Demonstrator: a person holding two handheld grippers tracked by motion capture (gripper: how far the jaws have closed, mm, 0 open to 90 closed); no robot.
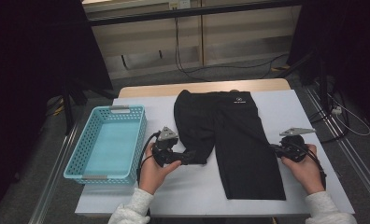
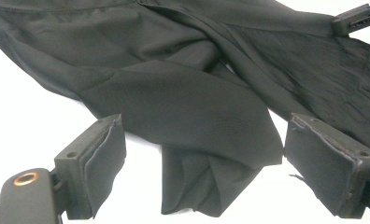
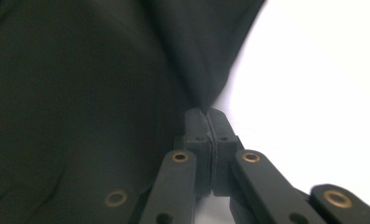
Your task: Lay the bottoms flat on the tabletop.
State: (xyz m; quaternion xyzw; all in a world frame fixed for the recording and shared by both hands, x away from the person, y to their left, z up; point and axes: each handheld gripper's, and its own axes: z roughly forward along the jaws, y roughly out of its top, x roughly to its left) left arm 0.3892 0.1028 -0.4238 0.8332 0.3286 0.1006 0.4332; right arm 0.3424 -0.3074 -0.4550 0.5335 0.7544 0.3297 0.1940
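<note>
A pair of black shorts [image 1: 239,140] lies flat on the white table cover [image 1: 183,186], waistband with a small white logo at the far side. Its left leg is bunched and folded inward. My left gripper [image 1: 185,156] is at that folded leg's hem; in the left gripper view the left gripper [image 2: 204,140] stands open, with the loose fold of the shorts [image 2: 192,116] lying between its wide-apart pads. My right gripper [image 1: 273,148] is at the right leg's outer edge. In the right gripper view the right gripper [image 3: 209,116] is shut on the shorts [image 3: 80,93], pinching the cloth's edge.
A light blue plastic basket [image 1: 75,161] sits at the table's left side, beside my left hand. Bare white cover runs along the front edge and to the right of the shorts. Cables lie on the floor beyond the table.
</note>
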